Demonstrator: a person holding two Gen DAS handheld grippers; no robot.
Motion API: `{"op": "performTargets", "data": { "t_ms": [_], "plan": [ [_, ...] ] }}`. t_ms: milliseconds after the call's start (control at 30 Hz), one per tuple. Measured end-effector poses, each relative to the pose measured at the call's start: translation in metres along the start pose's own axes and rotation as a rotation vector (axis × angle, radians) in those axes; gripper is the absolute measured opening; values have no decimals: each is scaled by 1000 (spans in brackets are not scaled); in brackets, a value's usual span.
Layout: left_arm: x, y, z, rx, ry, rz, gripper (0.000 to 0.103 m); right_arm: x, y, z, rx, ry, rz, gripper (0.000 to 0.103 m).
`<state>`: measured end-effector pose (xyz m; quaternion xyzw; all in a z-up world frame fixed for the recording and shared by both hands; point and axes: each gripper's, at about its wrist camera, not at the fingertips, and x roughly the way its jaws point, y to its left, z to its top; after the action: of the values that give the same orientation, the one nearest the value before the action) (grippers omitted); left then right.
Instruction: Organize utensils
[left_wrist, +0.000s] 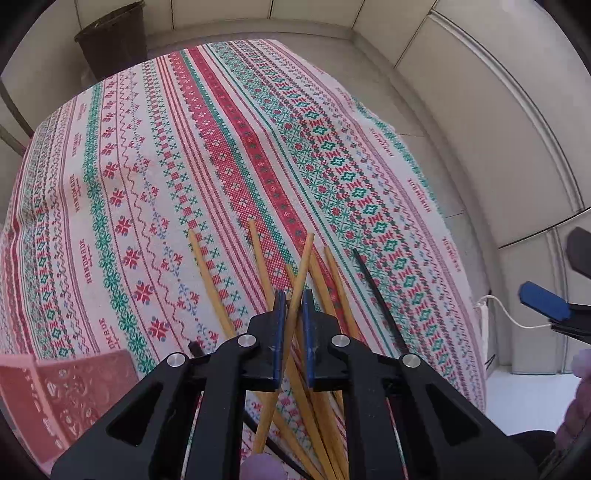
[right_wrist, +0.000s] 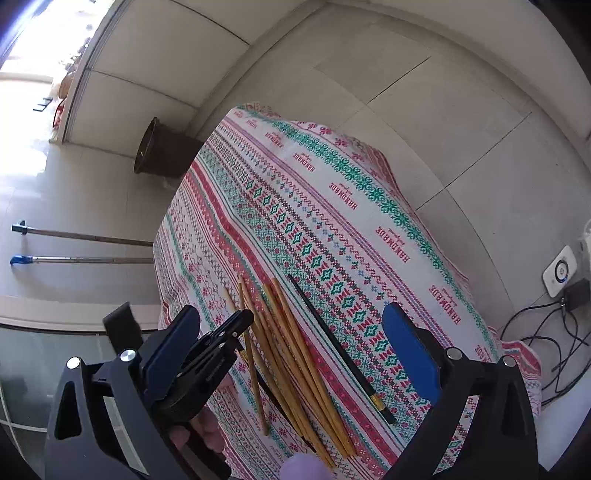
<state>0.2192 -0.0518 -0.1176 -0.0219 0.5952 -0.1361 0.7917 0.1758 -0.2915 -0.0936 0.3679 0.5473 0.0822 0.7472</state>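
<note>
So one light wooden chopstick (left_wrist: 300, 280) is pinched tilted in the left gripper (left_wrist: 294, 306), above the pile of wooden chopsticks (right_wrist: 295, 354) on the red-and-green patterned tablecloth (left_wrist: 184, 147). A black chopstick (right_wrist: 340, 350) lies at the pile's 3 o'clock. The right gripper (right_wrist: 291, 336) hangs wide open, holding nothing.

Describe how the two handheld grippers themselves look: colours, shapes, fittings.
The left gripper and the right gripper look alike: angular black plastic frames with triangular cut-outs, round silver bolt heads at the joints, and flat blue pads lining the inner faces of their fingers. The left one's pads show scuffs. No cables or printed markings show. A bare fingertip peeks in at each view's lower edge; no sleeve is visible.
</note>
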Motion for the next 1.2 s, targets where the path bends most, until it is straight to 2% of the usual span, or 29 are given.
{"op": "performTargets", "data": {
  "t_ms": [167, 233, 300, 367, 433, 533, 667, 733, 767, 800, 867, 933, 1000, 1067, 1133, 1200],
  "plan": [
    [-63, 14, -25, -48, -68, -82, 8, 24, 9, -6, -17, 68, 25, 96],
    [-86, 12, -33, -59, -87, -120, 7, 41, 9, -8, -17, 106, 10, 96],
    [-97, 13, -44, -63, -109, -135, 7, 52, 9, -11, -14, 128, -2, 96],
    [-73, 12, -42, -78, -91, -159, 8, 60, 10, -15, -18, 139, -6, 96],
    [-46, 15, -47, -92, -34, -136, 8, 63, 14, -19, -35, 149, -9, 96],
    [-14, 15, -55, -109, 26, -53, 7, 62, 19, -29, -71, 152, -25, 96],
    [4, 8, -48, -116, 47, -5, 7, 54, 7, -26, -55, 147, -34, 96],
    [1, 2, -41, -108, 14, 16, 20, 49, 0, -22, -36, 136, -32, 96],
    [-1, 1, -37, -112, -2, 23, 35, 47, -2, -19, -33, 132, -30, 96],
    [-3, 1, -34, -111, -15, 40, 39, 45, -3, -18, -30, 129, -29, 96],
    [-8, 1, -26, -106, -18, 81, 39, 42, -5, -15, -26, 130, -23, 96],
    [-11, 3, -23, -115, -7, 86, 39, 42, -3, -15, -23, 133, -16, 96],
    [-10, 0, -24, -94, 47, 95, 37, 41, -1, -15, -22, 137, -2, 96],
    [0, 0, -28, -85, 127, 128, 31, 38, 1, -16, -24, 136, 12, 96],
    [1, 4, -38, -113, 162, 122, 31, 37, 5, -17, -32, 142, 19, 96],
    [-4, 9, -48, -128, 165, 137, 31, 37, 5, -19, -32, 145, 21, 96]
  ]
}}
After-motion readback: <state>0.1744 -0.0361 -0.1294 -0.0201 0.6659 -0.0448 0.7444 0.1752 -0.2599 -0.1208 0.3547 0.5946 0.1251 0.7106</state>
